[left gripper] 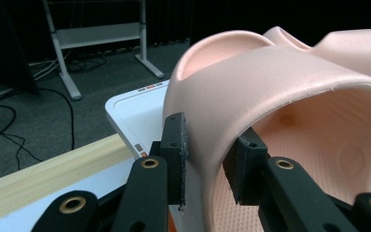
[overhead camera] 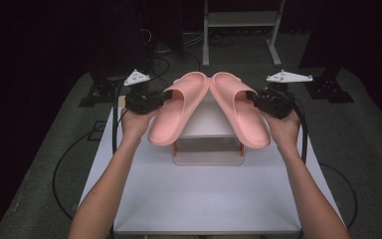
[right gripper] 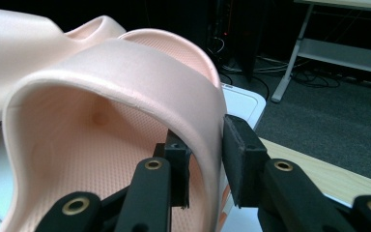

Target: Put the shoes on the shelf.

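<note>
A white, smooth-topped table stands on grey carpet, with bare surface between the person's forearms and the near edge. At its middle sits a white plastic two-tier shoe rack with rounded corners and an orange strip low on its front. Above the rack hang two salmon-pink foam slide sandals, moulded in one piece, matte, with a fine dimpled footbed and a wide arched strap. The left sandal and the right sandal tilt with toes up and meet at their toe ends, heels splayed out toward the person. The left gripper has its jaws clamped across the outer wall of the left sandal's strap, pads pressing the foam on both sides. The right gripper pinches the right sandal's strap wall the same way. A pale wooden strip runs along the table edge below the left gripper.
</note>
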`<state>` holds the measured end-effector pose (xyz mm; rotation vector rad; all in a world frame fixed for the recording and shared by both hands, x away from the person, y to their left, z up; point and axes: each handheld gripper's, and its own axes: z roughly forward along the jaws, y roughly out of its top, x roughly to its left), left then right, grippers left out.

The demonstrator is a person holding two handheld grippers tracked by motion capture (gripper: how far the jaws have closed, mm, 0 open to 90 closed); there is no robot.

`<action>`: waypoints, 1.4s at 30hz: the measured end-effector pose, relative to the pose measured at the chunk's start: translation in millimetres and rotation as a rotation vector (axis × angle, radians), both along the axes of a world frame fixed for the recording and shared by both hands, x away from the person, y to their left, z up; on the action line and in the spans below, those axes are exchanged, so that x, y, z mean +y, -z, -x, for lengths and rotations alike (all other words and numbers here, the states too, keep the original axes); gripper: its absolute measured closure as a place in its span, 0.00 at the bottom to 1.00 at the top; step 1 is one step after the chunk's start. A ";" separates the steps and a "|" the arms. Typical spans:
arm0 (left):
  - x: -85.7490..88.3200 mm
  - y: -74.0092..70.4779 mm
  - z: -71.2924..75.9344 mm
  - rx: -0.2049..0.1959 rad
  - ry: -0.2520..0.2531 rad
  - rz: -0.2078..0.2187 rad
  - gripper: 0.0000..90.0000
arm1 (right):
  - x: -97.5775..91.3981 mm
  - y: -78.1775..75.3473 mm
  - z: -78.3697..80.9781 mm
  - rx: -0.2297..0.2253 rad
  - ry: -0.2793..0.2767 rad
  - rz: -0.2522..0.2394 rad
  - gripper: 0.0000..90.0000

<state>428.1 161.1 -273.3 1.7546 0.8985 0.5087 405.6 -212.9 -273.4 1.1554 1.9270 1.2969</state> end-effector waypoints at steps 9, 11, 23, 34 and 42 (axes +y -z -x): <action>-4.9 -0.3 -3.2 0.006 -0.011 -0.006 0.78 | 6.1 -0.2 -5.7 0.008 0.005 0.000 0.79; -5.4 -0.1 -3.9 0.008 -0.014 -0.003 0.78 | 7.2 0.1 -7.1 0.013 0.010 -0.008 0.79; -10.6 -2.7 -6.3 0.004 -0.022 0.006 0.77 | 9.0 -2.0 -9.9 0.010 0.029 -0.023 0.78; -15.5 -0.4 -12.3 0.014 -0.051 0.022 0.75 | 13.6 0.2 -17.0 0.024 0.046 -0.046 0.77; -20.2 2.8 -17.5 0.030 -0.056 0.026 0.74 | 17.5 2.2 -24.1 0.040 0.057 -0.061 0.75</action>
